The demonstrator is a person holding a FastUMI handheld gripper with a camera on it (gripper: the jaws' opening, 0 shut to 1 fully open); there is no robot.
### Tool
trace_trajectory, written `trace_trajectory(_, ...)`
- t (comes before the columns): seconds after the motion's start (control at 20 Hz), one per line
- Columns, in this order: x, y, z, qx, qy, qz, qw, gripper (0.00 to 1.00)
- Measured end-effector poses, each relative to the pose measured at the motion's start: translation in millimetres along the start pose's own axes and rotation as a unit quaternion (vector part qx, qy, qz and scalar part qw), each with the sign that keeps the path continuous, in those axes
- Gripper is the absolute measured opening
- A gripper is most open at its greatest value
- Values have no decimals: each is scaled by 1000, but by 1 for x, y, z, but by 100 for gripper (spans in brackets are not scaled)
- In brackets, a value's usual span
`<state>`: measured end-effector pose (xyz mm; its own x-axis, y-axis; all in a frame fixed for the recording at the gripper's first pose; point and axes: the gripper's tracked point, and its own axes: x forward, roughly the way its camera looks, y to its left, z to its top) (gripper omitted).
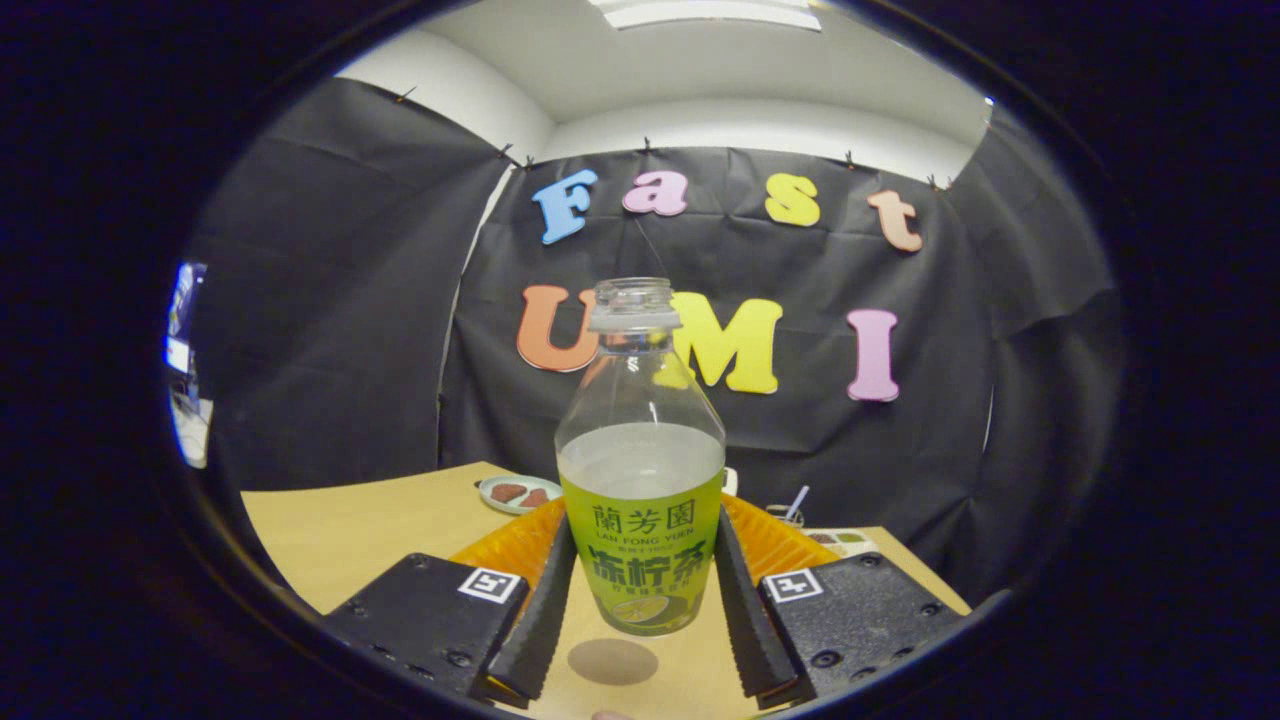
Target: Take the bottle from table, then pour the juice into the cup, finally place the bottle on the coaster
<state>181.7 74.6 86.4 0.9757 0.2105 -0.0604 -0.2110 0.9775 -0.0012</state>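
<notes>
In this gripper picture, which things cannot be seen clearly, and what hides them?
- Orange ribbed tray, gripper view: its middle is hidden behind the clear, uncapped plastic bottle with green label, held off the table between the black tongs.
- Cup with a straw: mostly hidden behind the tray.
- Small round plate: its brown contents are too small to identify.

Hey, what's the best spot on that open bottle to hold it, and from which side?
Hold the bottle round its straight labelled lower body, coming in level from the side, as the claw does now with a finger on each flank. It stands upright, uncapped, with liquid up to its shoulder. The neck is narrow and the shoulder slopes, so either would slip.
</notes>
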Motion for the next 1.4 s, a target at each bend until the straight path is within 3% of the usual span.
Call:
trace_trajectory(0.3, 33, 6, -33, -11, 30, -1, 999, 74)
trace_trajectory(0.9, 69, 9, -137, 34, 109, 19, 993, 77)
trace_trajectory(1.4, 77, 1, -166, 51, 128, 16, 990, 80)
